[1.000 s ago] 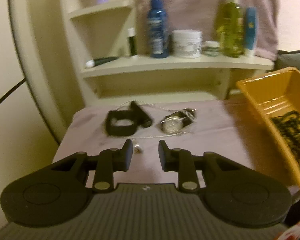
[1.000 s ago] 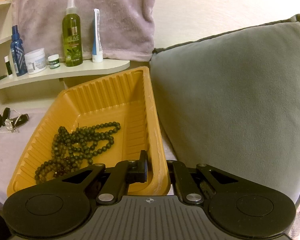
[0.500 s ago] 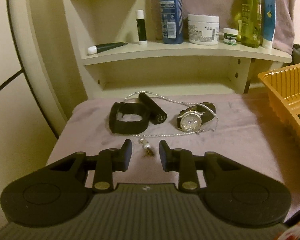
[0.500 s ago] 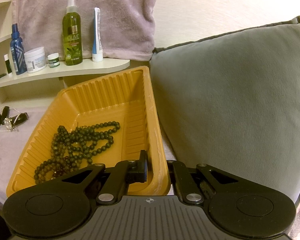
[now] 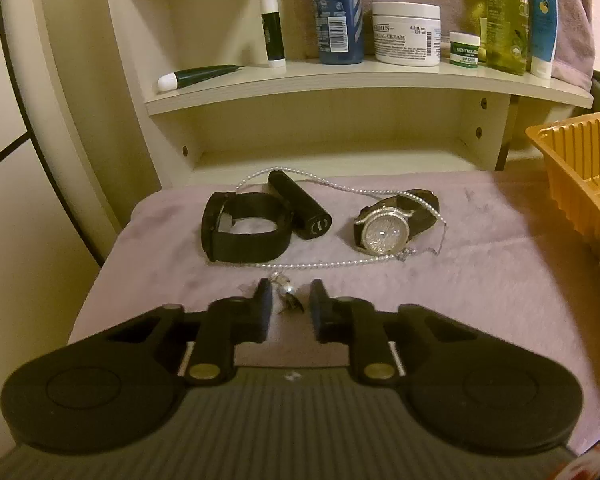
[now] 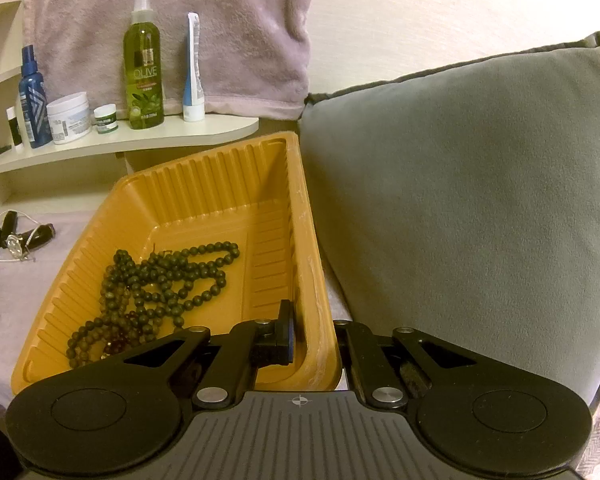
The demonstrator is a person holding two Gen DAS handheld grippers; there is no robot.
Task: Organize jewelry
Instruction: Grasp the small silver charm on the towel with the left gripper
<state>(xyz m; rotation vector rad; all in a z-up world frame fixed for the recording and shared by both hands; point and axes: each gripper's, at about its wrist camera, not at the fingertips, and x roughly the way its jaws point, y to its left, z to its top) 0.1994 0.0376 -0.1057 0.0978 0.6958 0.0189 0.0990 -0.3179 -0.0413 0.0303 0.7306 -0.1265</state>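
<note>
In the left wrist view my left gripper (image 5: 288, 300) is open, its fingers either side of small pearl earrings (image 5: 285, 292) on the lilac cloth (image 5: 440, 292). Beyond lie a black band (image 5: 244, 232), a black tube (image 5: 300, 204), a sparkly watch (image 5: 386, 232) and a thin pearl necklace (image 5: 328, 265). In the right wrist view my right gripper (image 6: 314, 334) is shut on the near right wall of the orange tray (image 6: 204, 188), which holds a dark bead necklace (image 6: 160, 280).
A cream shelf (image 5: 340, 80) behind the cloth carries bottles, jars and tubes. The orange tray's corner (image 5: 580, 168) shows at the right of the left wrist view. A grey cushion (image 6: 460, 200) stands right of the tray. A lilac towel (image 6: 240, 20) hangs behind.
My left gripper has moved forward and down over the cloth, so the earrings now sit between its fingers. The right gripper stays clamped on the tray wall.
</note>
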